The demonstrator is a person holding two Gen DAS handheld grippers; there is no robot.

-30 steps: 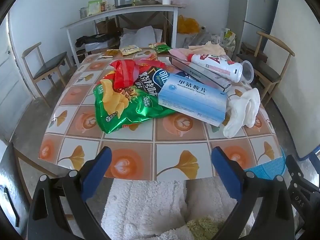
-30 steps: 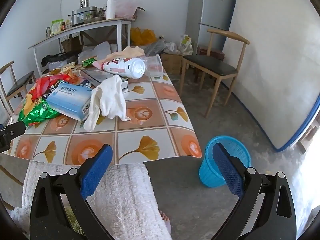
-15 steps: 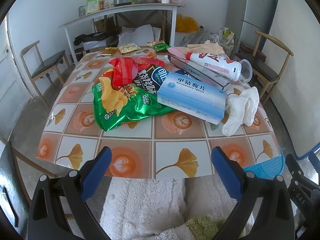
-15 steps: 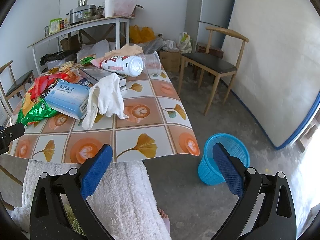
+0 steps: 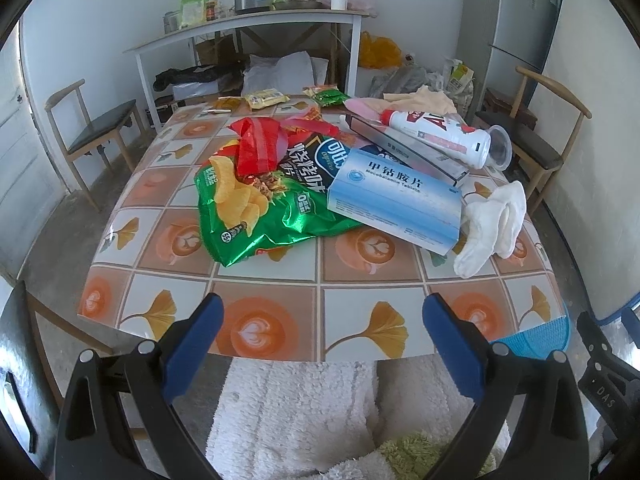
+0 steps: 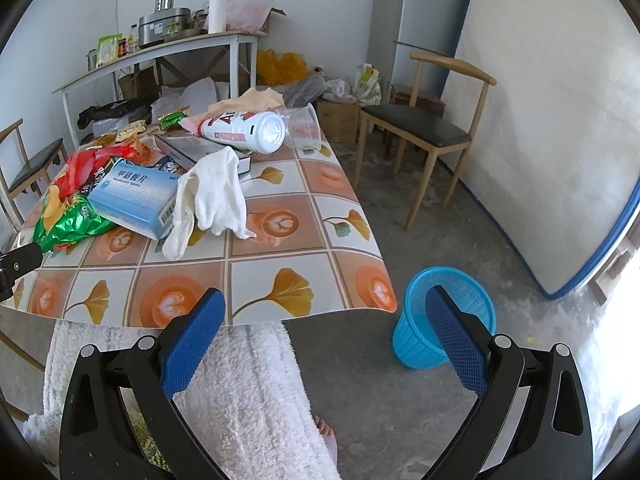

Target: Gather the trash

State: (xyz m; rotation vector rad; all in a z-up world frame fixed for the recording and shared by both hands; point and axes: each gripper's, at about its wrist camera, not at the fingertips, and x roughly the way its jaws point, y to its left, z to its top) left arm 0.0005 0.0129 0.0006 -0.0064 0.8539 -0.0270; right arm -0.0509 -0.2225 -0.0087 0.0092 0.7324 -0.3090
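Observation:
Trash lies piled on a tiled table [image 5: 280,272]: a green chip bag [image 5: 256,216], a red plastic bag [image 5: 260,144], a light blue medicine box [image 5: 394,204], a white crumpled cloth [image 5: 494,224], a white bottle [image 5: 440,136] lying on a dark flat box, and a clear plastic cup [image 5: 500,148]. My left gripper [image 5: 320,316] hangs open at the table's near edge, holding nothing. In the right wrist view the same cloth [image 6: 212,196], box [image 6: 136,196] and bottle [image 6: 244,128] show. My right gripper [image 6: 324,312] is open and empty, by the table's near right corner, close to a blue waste basket [image 6: 456,284].
A person's legs in white fluffy fabric [image 6: 240,392] are below both grippers. Wooden chairs stand at the right [image 6: 424,124] and far left [image 5: 96,124]. A white shelf table [image 5: 248,28] with pots, small snack packets [image 5: 266,98] and a fridge [image 6: 420,20] are at the back.
Both grippers have lifted or drawn back slightly, so the table sits a little lower and farther in each view. Nothing on the table has moved.

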